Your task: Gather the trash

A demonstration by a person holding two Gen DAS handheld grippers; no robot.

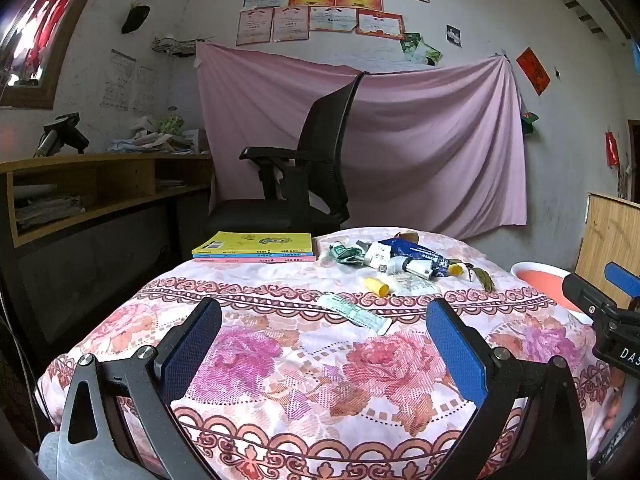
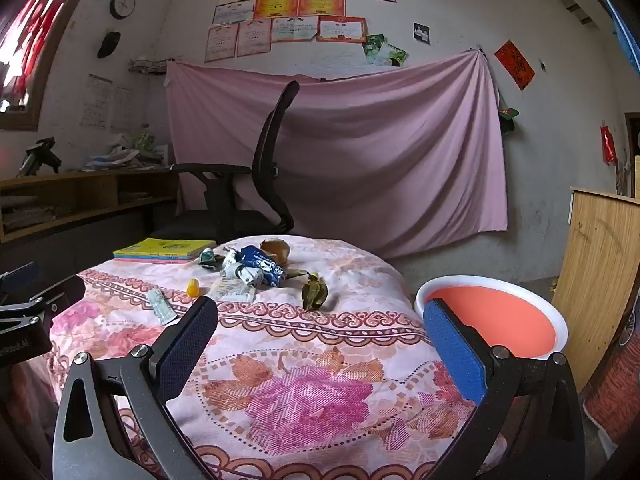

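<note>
Both the left gripper [image 1: 324, 344] and right gripper [image 2: 320, 340] gape wide, empty, facing the trash pile [image 2: 248, 268] at twelve o'clock; the bin [image 2: 552, 312] waits at two o'clock for drops.

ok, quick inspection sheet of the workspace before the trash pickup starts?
Surface: table under a floral cloth.
Job's things: trash pile at the far side; flat packet, yellow cap and wilted leaf lie apart from it; bin off the right edge.
Clutter: stack of books at the far left.
Grippers: left claw and right claw open, holding nothing.
Cables: nothing seen.
Surroundings: office chair, pink sheet on the wall, desk at left.
</note>
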